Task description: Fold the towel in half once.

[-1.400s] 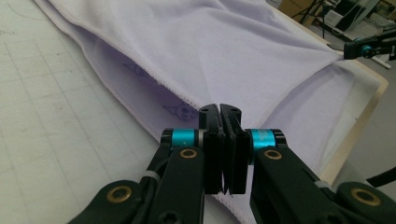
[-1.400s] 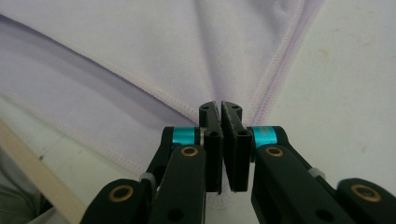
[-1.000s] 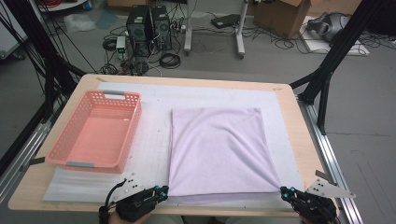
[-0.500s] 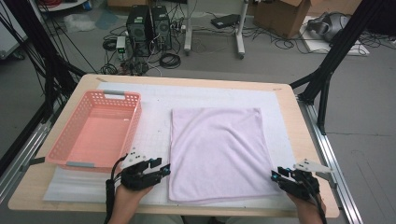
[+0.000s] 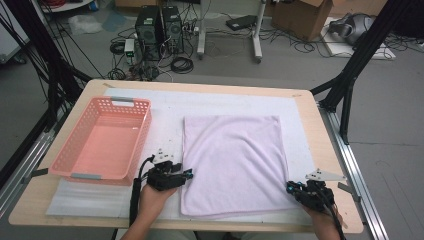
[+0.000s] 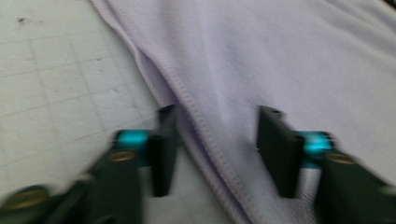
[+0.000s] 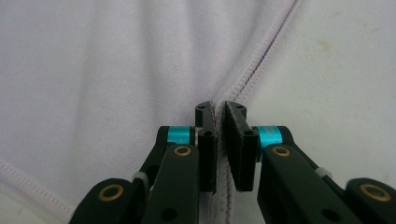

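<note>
left gripper view: soft lilac cloth (image 6: 280, 60), stitched hem

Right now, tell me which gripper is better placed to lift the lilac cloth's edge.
Right. The right gripper is shut on the lilac cloth's hem; the left gripper only straddles the opposite edge, open.

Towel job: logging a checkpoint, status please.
Right gripper shut on towel hem. Left gripper closing, jaws astride the other edge, not pinched yet. Nothing in the way.

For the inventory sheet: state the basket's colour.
The basket is salmon pink with grey handles, clearest in the high view.
</note>
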